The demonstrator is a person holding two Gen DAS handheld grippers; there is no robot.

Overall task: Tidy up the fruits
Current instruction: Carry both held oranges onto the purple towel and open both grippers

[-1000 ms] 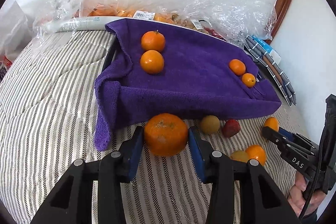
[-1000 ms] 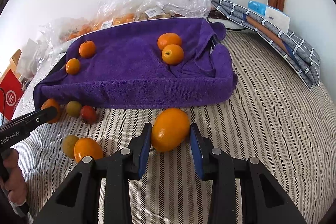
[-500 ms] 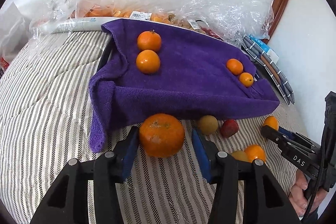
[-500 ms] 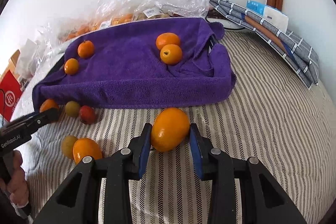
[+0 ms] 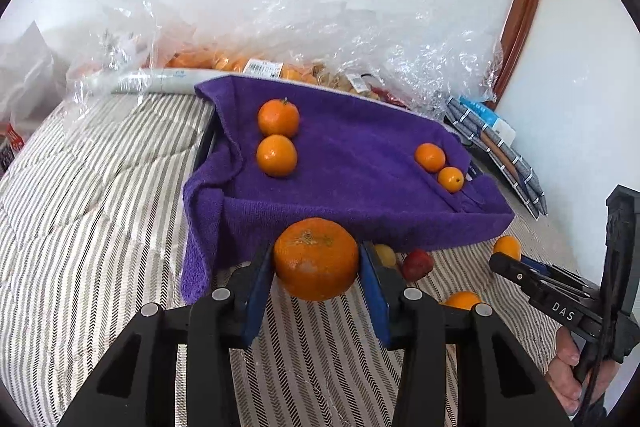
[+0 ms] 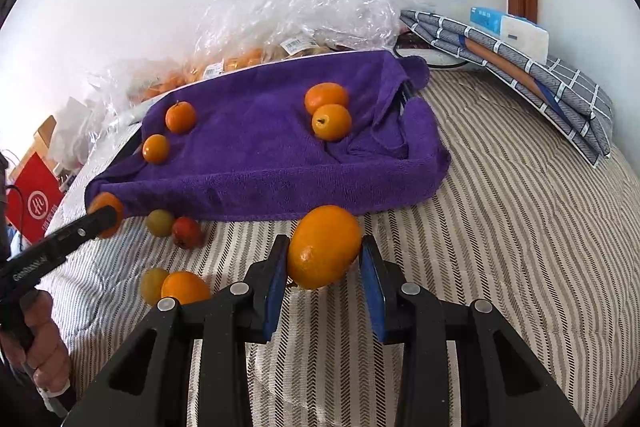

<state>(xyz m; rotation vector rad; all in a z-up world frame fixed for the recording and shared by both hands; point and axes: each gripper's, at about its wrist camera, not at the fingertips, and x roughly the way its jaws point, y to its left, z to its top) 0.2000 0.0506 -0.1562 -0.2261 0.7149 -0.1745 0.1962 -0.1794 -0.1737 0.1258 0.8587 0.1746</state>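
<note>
My left gripper [image 5: 316, 263] is shut on a large round orange [image 5: 316, 259] and holds it just in front of the purple towel-covered tray [image 5: 360, 203]. My right gripper [image 6: 324, 251] is shut on an oval orange [image 6: 324, 247], held above the striped bedding near the tray's front edge [image 6: 280, 187]. On the towel lie two oranges at one end [image 5: 278, 137] and two smaller ones at the other [image 5: 440, 167]. Several loose fruits lie on the bedding in front of the tray: a red one [image 6: 186, 231], a green-yellow one [image 6: 160, 222] and an orange one [image 6: 185, 287].
Crinkled plastic bags with more fruit [image 5: 280, 67] lie behind the tray against the wall. Folded grey checked cloth [image 6: 520, 67] lies at the right. A red box [image 6: 34, 203] stands at the left edge. The other gripper shows in each view [image 5: 560, 295].
Both grippers have risen with their oranges, which now hang higher against the tray's front edge. The tray and loose fruits have not moved.
</note>
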